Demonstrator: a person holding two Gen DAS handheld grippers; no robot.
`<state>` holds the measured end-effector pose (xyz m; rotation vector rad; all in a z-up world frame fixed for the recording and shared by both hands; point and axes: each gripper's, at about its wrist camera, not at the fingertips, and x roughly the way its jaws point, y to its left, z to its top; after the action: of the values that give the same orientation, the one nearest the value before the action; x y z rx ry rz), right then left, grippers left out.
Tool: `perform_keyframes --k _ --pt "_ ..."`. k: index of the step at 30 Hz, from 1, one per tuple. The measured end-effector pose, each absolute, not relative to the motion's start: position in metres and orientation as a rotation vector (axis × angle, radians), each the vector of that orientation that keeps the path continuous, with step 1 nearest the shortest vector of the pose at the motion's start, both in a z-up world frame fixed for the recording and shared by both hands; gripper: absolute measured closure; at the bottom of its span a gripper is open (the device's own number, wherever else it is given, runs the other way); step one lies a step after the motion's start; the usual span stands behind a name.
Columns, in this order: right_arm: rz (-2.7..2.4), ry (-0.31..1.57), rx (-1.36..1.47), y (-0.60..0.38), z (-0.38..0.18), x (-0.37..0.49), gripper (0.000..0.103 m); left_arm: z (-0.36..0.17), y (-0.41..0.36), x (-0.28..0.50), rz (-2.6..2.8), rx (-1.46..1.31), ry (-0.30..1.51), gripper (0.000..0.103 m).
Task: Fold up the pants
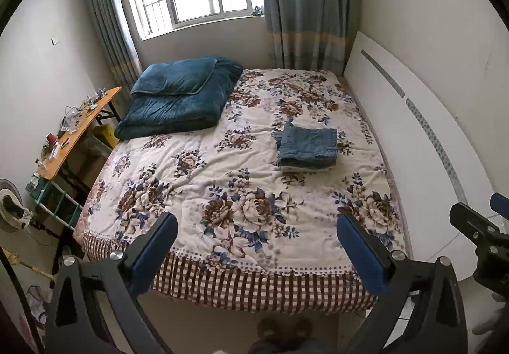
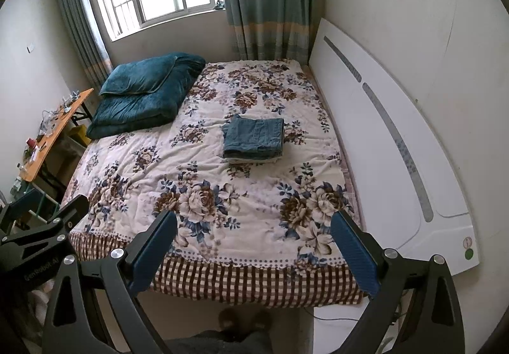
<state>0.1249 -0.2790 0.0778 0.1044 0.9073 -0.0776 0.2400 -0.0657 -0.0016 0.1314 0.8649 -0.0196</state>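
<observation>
Folded blue denim pants [image 1: 308,145] lie on top of a small stack with a pale garment beneath, on the right half of the floral bed cover [image 1: 203,169]. The stack also shows in the right wrist view [image 2: 254,138]. My left gripper [image 1: 257,253] is open and empty, held back over the foot of the bed, far from the pants. My right gripper [image 2: 254,250] is open and empty too, at the same distance. The right gripper's body shows at the right edge of the left wrist view [image 1: 480,233].
A folded teal quilt with a pillow [image 1: 181,93] lies at the bed's far left. A white headboard panel [image 1: 423,144] leans along the right wall. An orange side table [image 1: 73,131] with clutter stands left of the bed. Window and curtains lie beyond.
</observation>
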Motion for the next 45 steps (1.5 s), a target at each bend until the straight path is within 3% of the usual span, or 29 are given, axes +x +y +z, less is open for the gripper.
perform_keyframes --k 45 --pt "-0.058 0.906 0.117 -0.27 0.077 0.133 0.004 0.017 -0.087 0.243 -0.001 0.106 0.841 0.001"
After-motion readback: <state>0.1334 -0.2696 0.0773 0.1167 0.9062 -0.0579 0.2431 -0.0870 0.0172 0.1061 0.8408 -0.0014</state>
